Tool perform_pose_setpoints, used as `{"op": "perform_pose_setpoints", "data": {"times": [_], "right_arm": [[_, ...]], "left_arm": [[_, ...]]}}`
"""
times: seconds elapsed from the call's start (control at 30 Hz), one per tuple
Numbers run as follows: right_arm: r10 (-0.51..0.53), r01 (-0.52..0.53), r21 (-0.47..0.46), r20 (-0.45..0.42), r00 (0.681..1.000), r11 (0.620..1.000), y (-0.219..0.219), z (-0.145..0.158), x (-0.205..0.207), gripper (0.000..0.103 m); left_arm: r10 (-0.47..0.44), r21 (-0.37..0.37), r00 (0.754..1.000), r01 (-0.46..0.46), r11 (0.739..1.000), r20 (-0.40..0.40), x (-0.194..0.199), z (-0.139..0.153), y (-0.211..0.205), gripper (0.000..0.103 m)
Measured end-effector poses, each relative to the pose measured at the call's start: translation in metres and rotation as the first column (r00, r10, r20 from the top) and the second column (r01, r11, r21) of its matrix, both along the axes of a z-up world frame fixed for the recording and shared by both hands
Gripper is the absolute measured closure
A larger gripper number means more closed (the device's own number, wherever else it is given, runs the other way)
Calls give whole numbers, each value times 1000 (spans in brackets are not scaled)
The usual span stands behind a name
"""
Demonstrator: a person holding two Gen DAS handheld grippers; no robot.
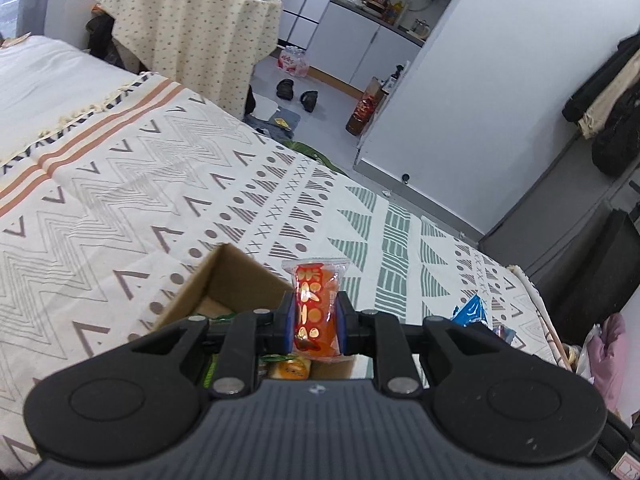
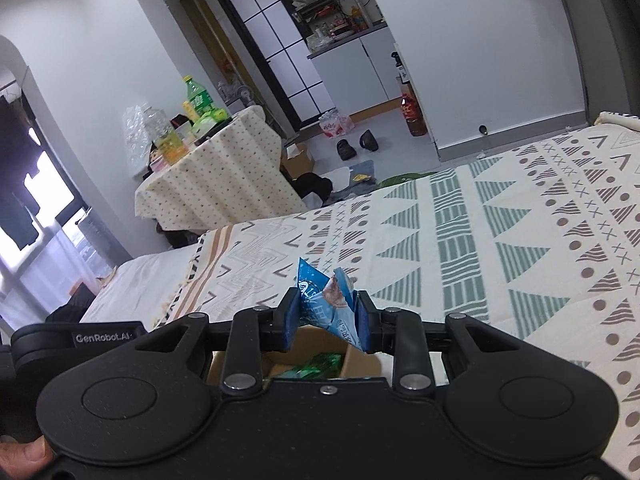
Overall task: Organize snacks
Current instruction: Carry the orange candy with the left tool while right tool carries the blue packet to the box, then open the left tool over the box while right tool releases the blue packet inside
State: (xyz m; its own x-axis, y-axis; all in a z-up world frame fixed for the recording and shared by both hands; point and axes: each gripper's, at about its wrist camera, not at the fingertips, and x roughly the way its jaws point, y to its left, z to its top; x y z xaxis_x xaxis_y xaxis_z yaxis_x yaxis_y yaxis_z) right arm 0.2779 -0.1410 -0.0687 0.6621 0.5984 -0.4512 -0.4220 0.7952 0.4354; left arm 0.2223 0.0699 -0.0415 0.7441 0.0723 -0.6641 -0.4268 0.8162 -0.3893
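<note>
The left gripper (image 1: 316,316) is clamped on a red snack packet (image 1: 318,308). The packet stands upright between the blue pads, its crimped top edge projecting past the fingertips toward 12 o'clock. An open cardboard box (image 1: 224,280) lies at 10 o'clock from the gripper on the patterned bedspread (image 1: 160,184). Part of the box interior shows under the fingers, with an orange-wrapped snack (image 1: 290,369) and green wrappers inside. A second blue packet (image 1: 470,312) shows at 3 o'clock, near the edge of the bed.

The right gripper (image 2: 328,316) is clamped on a crumpled blue snack packet (image 2: 326,300). The packet is pinched between the two pads, with its torn, pointed corners rising toward 12 o'clock above the fingertips. The same box (image 2: 320,344) sits directly below this gripper at 6 o'clock, and a green wrapper (image 2: 318,366) is visible inside. A thumb (image 2: 24,456) grips the handle at 8 o'clock.
</note>
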Motion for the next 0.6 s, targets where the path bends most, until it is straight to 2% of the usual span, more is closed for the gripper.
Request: {"op": "perform_pose_setpoints", "data": {"times": [0.33, 0.6], "right_arm": [[48, -49, -36, -22, 999, 998, 35, 1, -12, 74], [65, -69, -54, -82, 995, 996, 58, -9, -18, 74]], "left_arm": [[59, -33, 998, -59, 998, -19, -17, -3, 27, 84], [86, -54, 996, -87, 995, -23, -25, 0, 47, 80]]}}
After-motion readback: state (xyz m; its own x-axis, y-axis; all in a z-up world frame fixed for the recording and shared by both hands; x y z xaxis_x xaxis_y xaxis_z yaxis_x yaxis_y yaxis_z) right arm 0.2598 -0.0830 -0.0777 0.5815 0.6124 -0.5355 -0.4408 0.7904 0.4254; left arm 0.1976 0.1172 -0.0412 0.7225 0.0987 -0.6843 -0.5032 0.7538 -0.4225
